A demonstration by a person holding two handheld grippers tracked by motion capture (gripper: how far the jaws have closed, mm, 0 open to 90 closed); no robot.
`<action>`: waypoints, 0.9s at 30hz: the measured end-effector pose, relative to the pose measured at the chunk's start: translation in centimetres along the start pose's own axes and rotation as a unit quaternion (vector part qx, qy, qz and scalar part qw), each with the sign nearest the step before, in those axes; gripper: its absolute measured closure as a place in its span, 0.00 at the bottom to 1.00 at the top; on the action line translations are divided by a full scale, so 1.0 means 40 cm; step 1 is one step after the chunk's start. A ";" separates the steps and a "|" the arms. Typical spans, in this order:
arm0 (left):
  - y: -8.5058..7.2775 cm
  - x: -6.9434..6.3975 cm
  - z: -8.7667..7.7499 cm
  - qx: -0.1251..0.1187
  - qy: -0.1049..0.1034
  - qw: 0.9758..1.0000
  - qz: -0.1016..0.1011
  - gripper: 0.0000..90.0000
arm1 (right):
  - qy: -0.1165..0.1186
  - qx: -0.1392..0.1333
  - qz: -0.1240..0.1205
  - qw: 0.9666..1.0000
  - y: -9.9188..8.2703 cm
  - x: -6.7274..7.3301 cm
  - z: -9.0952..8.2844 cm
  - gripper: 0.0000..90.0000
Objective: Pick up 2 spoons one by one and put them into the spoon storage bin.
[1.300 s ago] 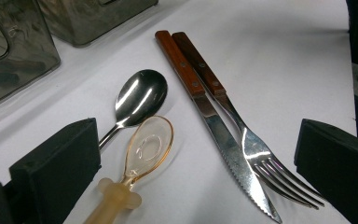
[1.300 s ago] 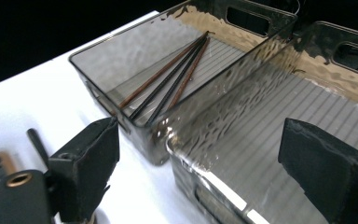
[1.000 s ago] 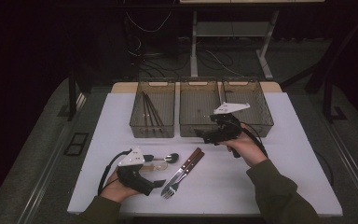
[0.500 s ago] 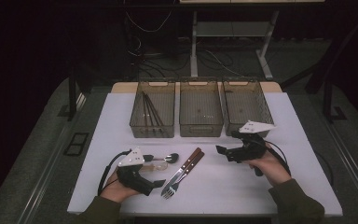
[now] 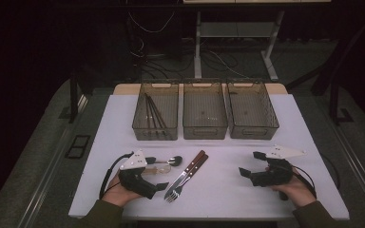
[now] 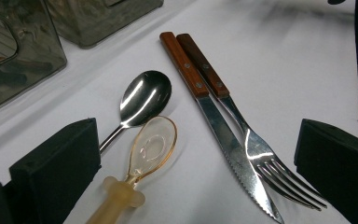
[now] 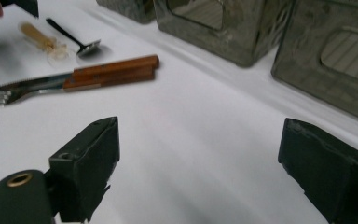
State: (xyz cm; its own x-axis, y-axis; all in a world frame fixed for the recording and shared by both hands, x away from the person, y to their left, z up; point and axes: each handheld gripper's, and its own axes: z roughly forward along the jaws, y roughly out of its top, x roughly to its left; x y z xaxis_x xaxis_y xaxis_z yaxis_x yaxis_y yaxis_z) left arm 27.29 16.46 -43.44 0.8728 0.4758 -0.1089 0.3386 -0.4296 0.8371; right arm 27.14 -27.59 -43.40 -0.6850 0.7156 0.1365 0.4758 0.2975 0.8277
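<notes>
Near the table's front left lie a metal spoon (image 5: 173, 160) (image 6: 144, 95), a clear plastic spoon (image 5: 159, 168) (image 6: 151, 147), and a wooden-handled knife (image 5: 190, 169) (image 6: 214, 126) and fork (image 5: 173, 194) (image 6: 256, 149) side by side. My left gripper (image 5: 158, 173) (image 6: 196, 144) rests on the table, open, its jaws on either side of the spoons and the blades. My right gripper (image 5: 251, 164) (image 7: 200, 154) sits at the front right, open, with bare table between its jaws. In the right gripper view the knife and fork handles (image 7: 116, 72) lie farther off to the left.
Three clear bins stand in a row at the back of the white table (image 5: 290, 128). The left bin (image 5: 141, 124) holds several dark sticks; the middle bin (image 5: 205, 124) and the right bin (image 5: 266, 126) look bare. The floor around is dark.
My right gripper has come back from in front of the right bin to the table's front right and lowered. The left gripper and the cutlery have not moved.
</notes>
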 end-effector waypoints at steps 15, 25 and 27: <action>0.008 0.032 -0.029 0.013 0.021 1.000 -0.005 0.16 | -0.009 -0.006 0.005 1.000 -0.059 -0.013 -0.053 0.14; 0.003 0.083 -0.055 0.036 0.021 0.999 -0.004 0.42 | -0.002 -0.002 -0.003 1.000 -0.057 -0.008 -0.047 0.14; 0.001 0.092 -0.059 0.043 0.021 0.999 0.002 0.46 | -0.002 0.000 -0.004 1.000 -0.057 -0.007 -0.047 0.14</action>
State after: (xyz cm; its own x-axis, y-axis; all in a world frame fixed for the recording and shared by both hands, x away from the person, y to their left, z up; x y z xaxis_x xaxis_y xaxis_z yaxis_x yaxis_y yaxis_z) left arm 29.70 20.01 -42.55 0.8589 0.5056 -0.0819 0.3660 -0.4942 0.7886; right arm 25.20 -29.66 -44.30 -0.6869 0.7154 0.1283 0.4700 0.3026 0.8292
